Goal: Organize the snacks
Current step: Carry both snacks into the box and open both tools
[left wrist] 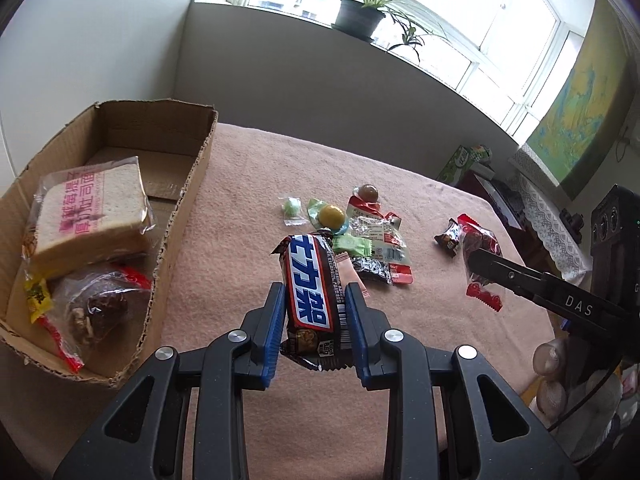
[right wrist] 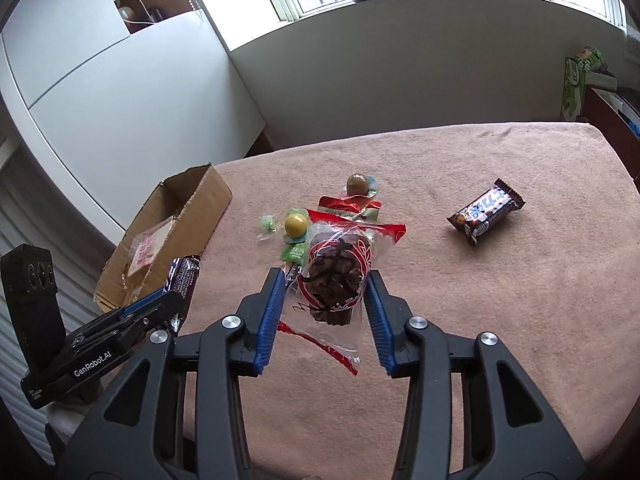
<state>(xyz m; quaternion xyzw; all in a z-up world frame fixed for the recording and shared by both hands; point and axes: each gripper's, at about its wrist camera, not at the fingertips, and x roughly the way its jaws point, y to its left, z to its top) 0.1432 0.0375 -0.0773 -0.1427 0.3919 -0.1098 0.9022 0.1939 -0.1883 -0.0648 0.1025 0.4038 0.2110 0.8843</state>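
Left gripper point(left wrist: 310, 300) pinches a chocolate bar point(left wrist: 311, 300) between its blue pads, held above the pink cloth point(left wrist: 248, 208); the bar's near end is partly hidden by the fingers. Right gripper point(right wrist: 326, 292) clamps a clear, red-trimmed bag of dark cake point(right wrist: 334, 280), its lower edge dangling. The cardboard box point(left wrist: 176, 216), cut off at left, holds wrapped bread point(left wrist: 90, 216). Loose candies point(left wrist: 360, 236) overlap; labels illegible. A second bar point(right wrist: 486, 212) lies apart.

Daylight through wide window point(left wrist: 460, 20), potted plant point(left wrist: 362, 10) on sill. White walls point(right wrist: 140, 92), pink cloth on counter point(right wrist: 500, 300), map point(left wrist: 576, 120) hanging at right.
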